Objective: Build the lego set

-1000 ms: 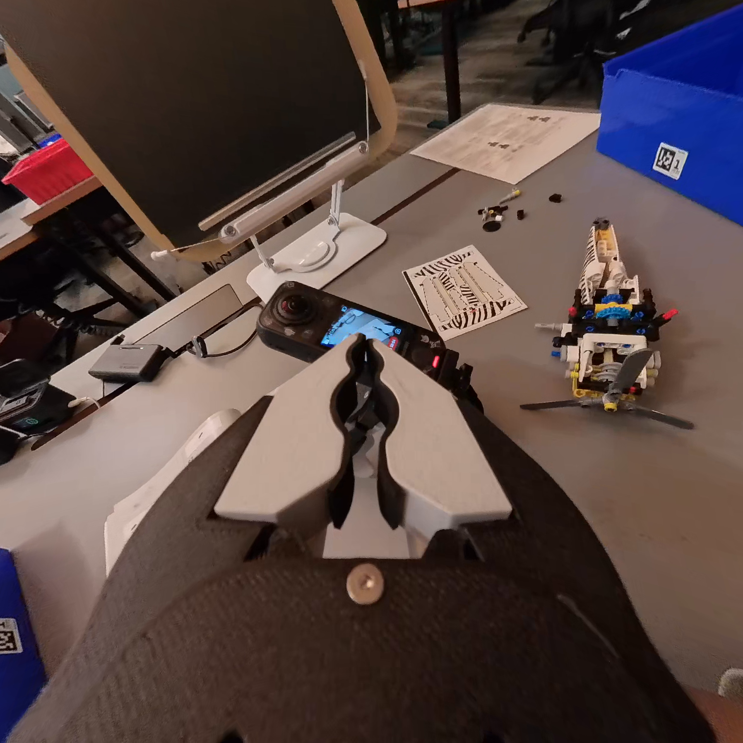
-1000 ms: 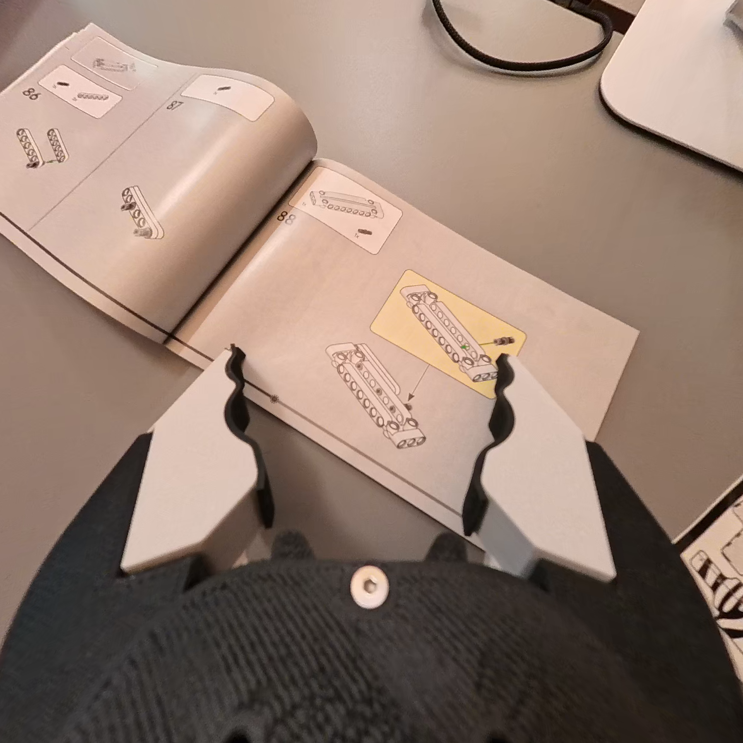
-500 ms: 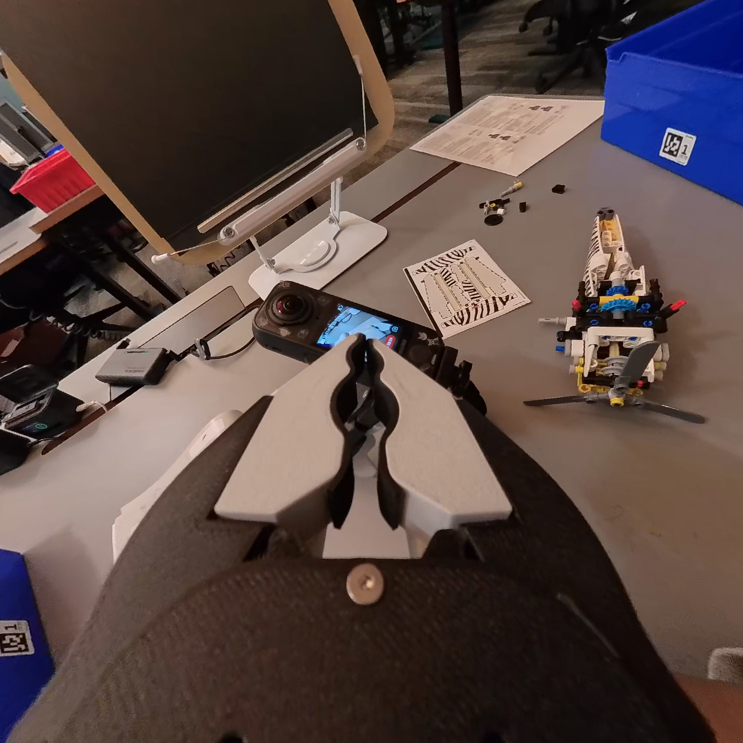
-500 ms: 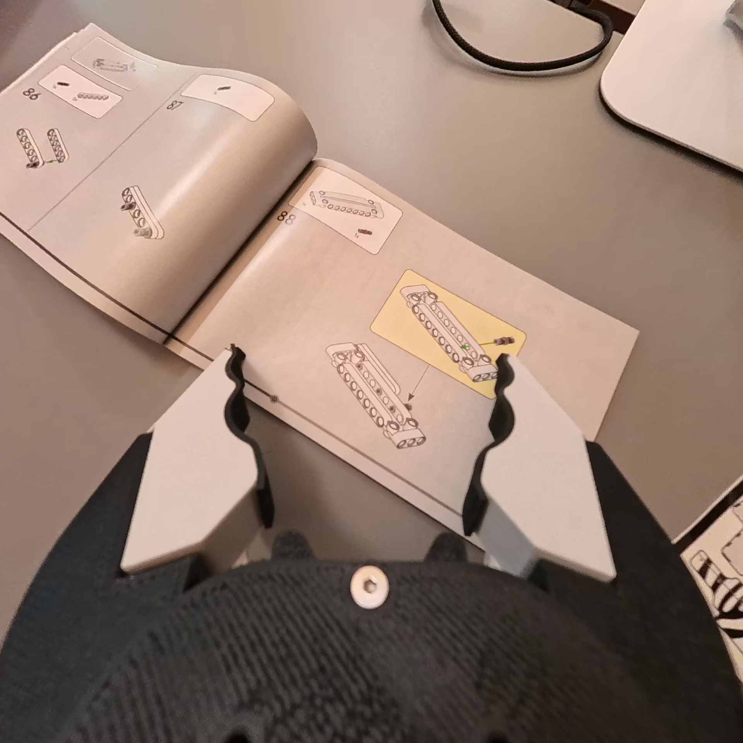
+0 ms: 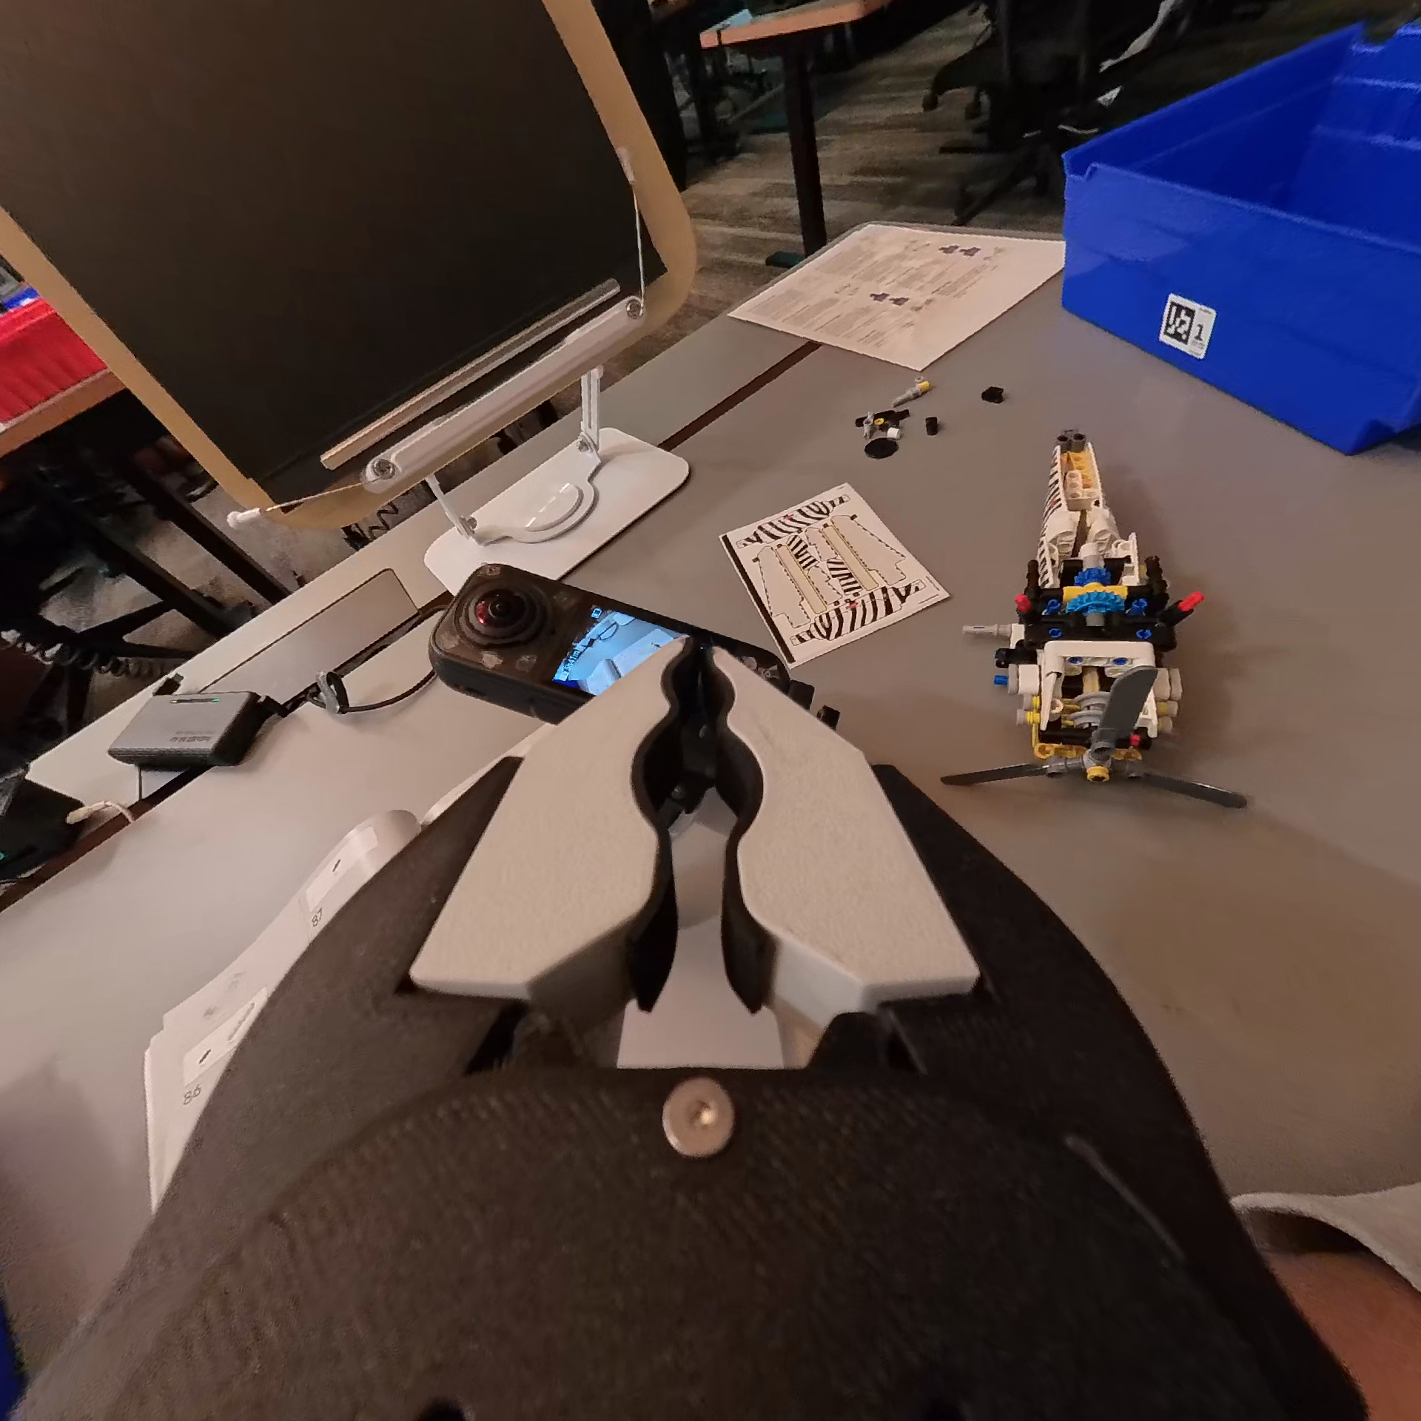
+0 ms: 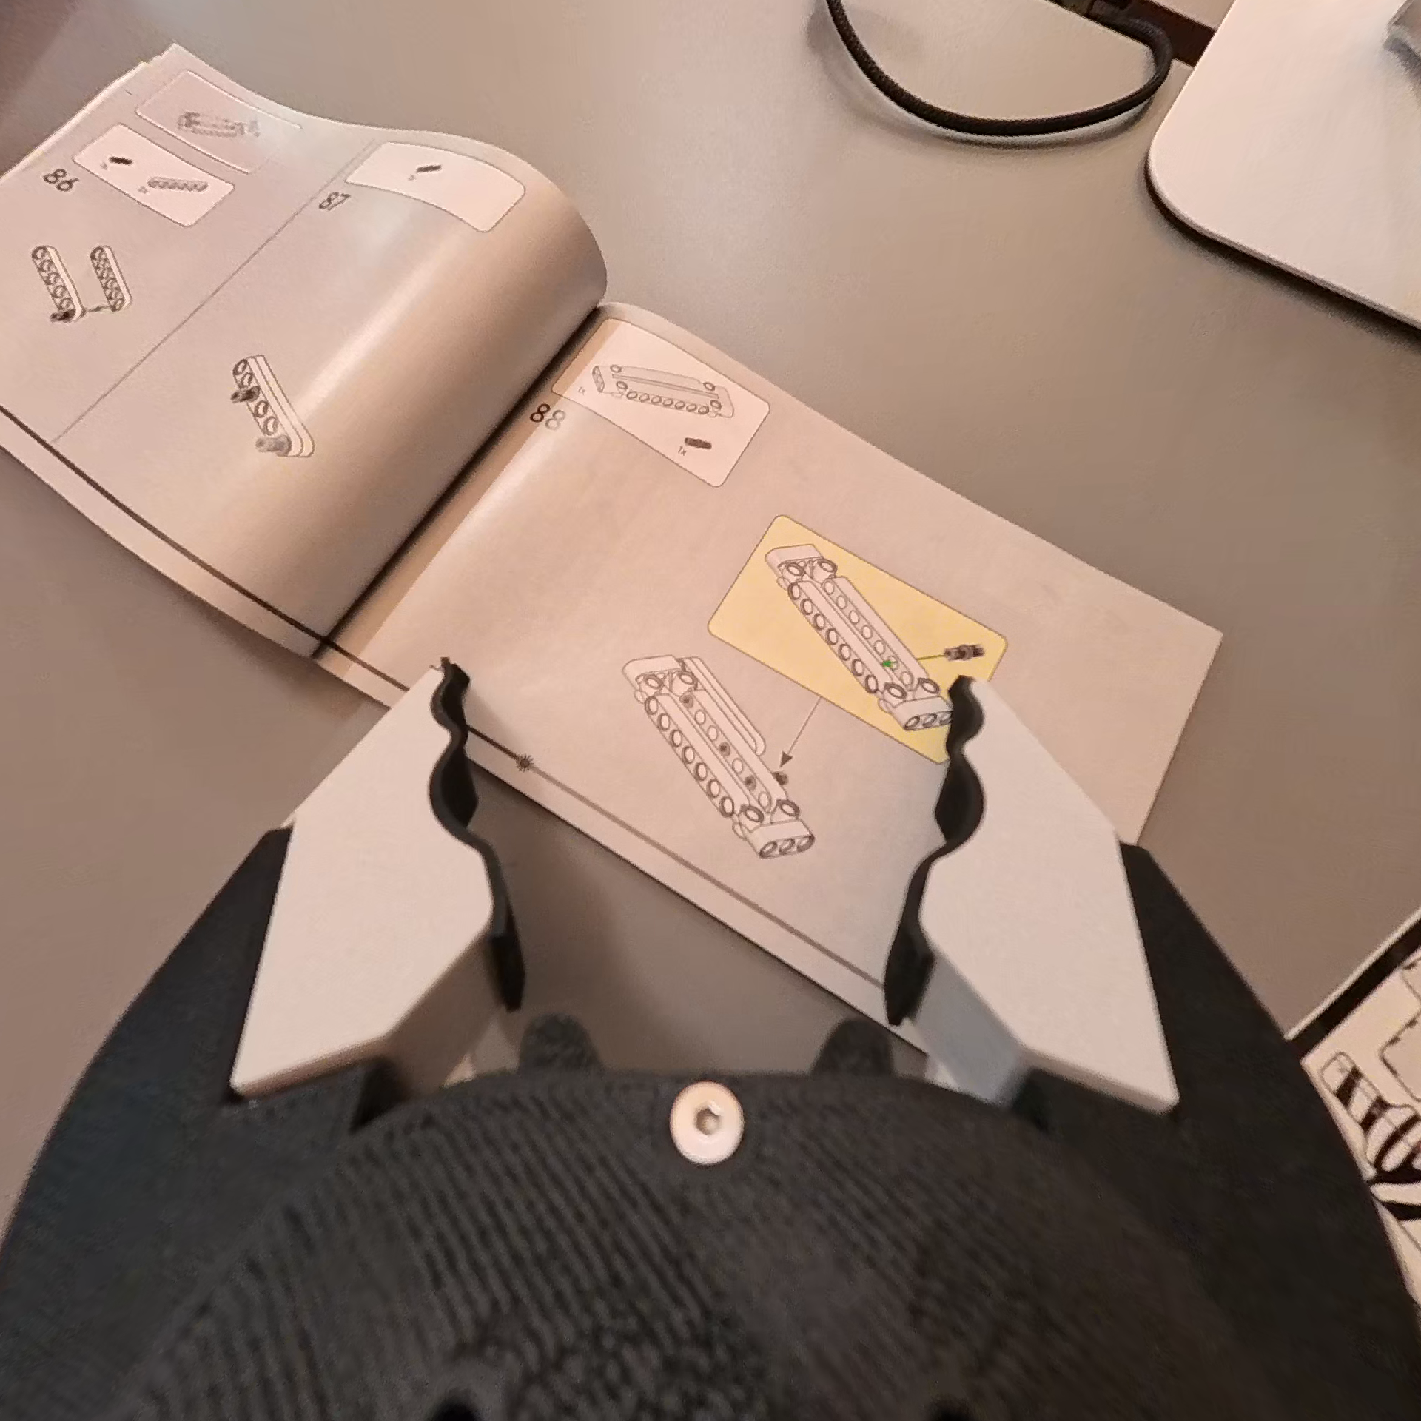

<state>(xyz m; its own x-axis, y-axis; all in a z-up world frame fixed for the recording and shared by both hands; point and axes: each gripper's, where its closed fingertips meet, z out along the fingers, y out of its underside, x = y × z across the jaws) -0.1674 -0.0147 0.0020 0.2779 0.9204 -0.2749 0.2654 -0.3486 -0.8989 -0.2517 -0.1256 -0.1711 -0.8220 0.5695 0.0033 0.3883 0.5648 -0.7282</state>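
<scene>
The right gripper [image 6: 703, 680] hangs with its jaws spread wide and nothing between them, just above the open instruction booklet [image 6: 584, 538], and it has not budged over the last second: the same drawing of a long beam and a small pin sits framed between its fingers. The left gripper [image 5: 701, 661] is clenched, its pads meeting at the tips; whether it pinches anything I cannot tell, since only dark shapes show in the hollow behind them. What has changed is its view, which has drifted slightly, so that the half-built plane model [image 5: 1084, 638] with its grey propeller lies a little farther right on the grey table [image 5: 1153, 961]. The model lies well apart from both grippers, untouched, beside the striped sticker sheet [image 5: 830, 573]; a few loose small parts [image 5: 896, 419] lie beyond it, near a printed sheet [image 5: 900, 292] and a blue bin [image 5: 1246, 231]. I judge this a pause to read the step, with no brick yet fetched.
</scene>
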